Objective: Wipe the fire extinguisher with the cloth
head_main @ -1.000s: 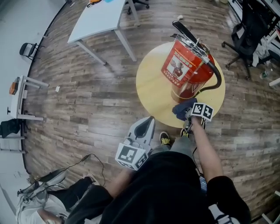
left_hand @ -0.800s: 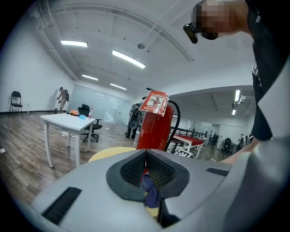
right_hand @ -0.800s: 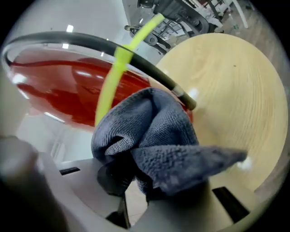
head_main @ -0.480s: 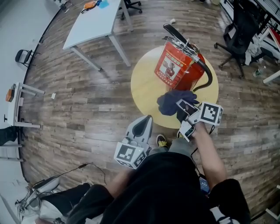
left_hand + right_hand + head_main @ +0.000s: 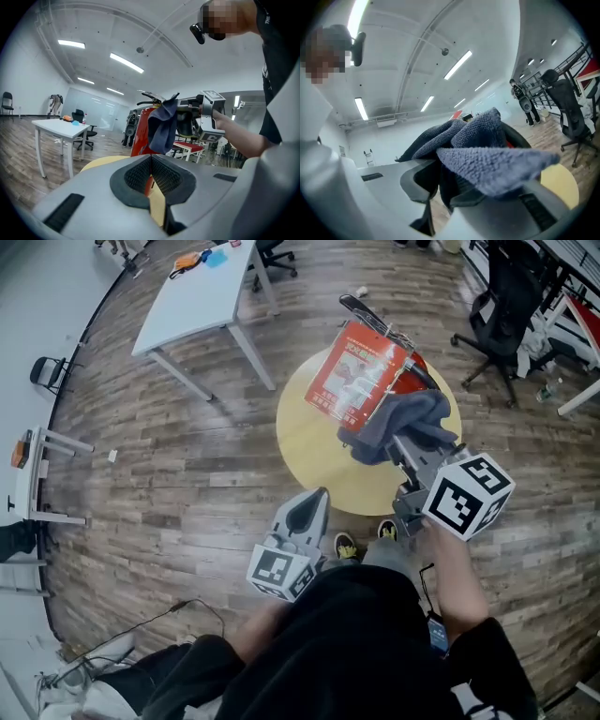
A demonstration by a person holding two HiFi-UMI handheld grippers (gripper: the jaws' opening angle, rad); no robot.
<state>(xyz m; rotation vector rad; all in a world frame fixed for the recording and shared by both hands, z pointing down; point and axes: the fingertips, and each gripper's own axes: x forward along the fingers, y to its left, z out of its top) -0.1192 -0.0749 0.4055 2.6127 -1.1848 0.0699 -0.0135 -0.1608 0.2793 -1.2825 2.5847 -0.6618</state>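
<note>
A red fire extinguisher point(image 5: 361, 371) with a black handle and hose stands on a round yellow table point(image 5: 309, 442). My right gripper point(image 5: 405, 448) is shut on a dark blue cloth point(image 5: 398, 423), raised against the extinguisher's near side. The cloth point(image 5: 487, 150) drapes over the jaws in the right gripper view and hides most of the extinguisher. My left gripper point(image 5: 307, 514) hangs low, short of the table, jaws closed with nothing in them. In the left gripper view the extinguisher point(image 5: 143, 133) stands behind the hanging cloth point(image 5: 163, 124).
A white table point(image 5: 192, 296) stands at the far left, with small items on it. Black office chairs point(image 5: 511, 296) are at the far right, another point(image 5: 277, 254) behind the white table. The floor is wood plank.
My right gripper has lifted the cloth from the tabletop up to the extinguisher's side. The left gripper has stayed put.
</note>
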